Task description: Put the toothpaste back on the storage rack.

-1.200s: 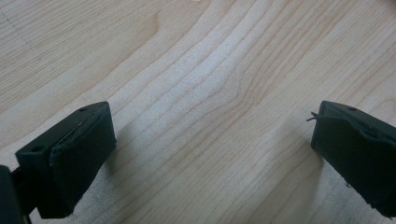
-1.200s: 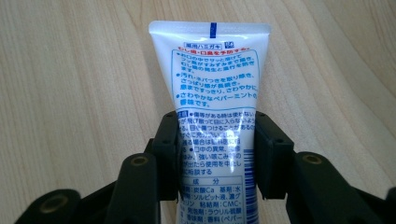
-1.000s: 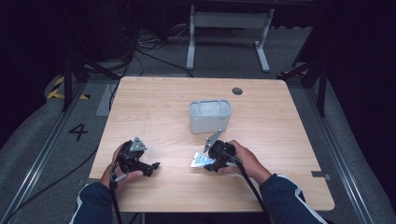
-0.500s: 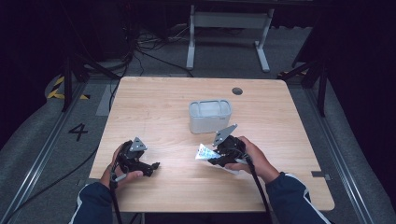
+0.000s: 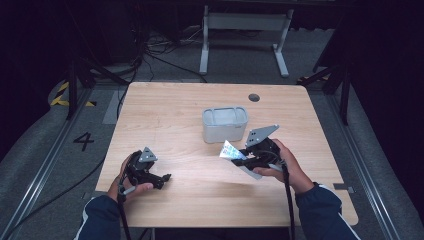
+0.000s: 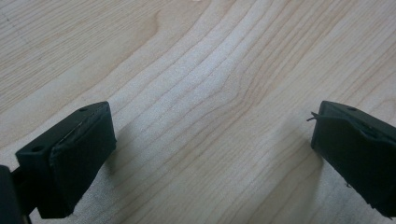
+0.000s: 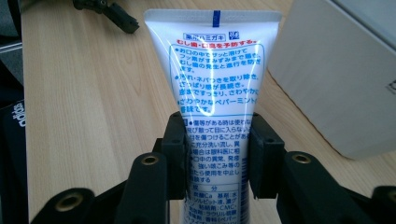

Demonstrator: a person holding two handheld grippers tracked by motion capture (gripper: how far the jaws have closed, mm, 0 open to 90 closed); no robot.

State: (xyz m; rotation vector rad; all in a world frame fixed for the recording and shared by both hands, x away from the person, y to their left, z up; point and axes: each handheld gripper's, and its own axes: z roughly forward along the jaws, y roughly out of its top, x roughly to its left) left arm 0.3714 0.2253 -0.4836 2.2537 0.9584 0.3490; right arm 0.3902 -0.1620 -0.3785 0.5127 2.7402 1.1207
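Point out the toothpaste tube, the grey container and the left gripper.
toothpaste tube (image 7: 215, 60): right gripper view, on its printed upper body.
grey container (image 5: 225, 131): high view, on its front wall.
left gripper (image 5: 166, 177): high view, between its jaw tips, low over the table.

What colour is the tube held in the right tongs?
The tube is white with blue and red print, clearest in the right gripper view.

White tube (image 7: 215, 70), blue-red print; grey bin (image 5: 225, 124); pale wood table (image 5: 165, 115).
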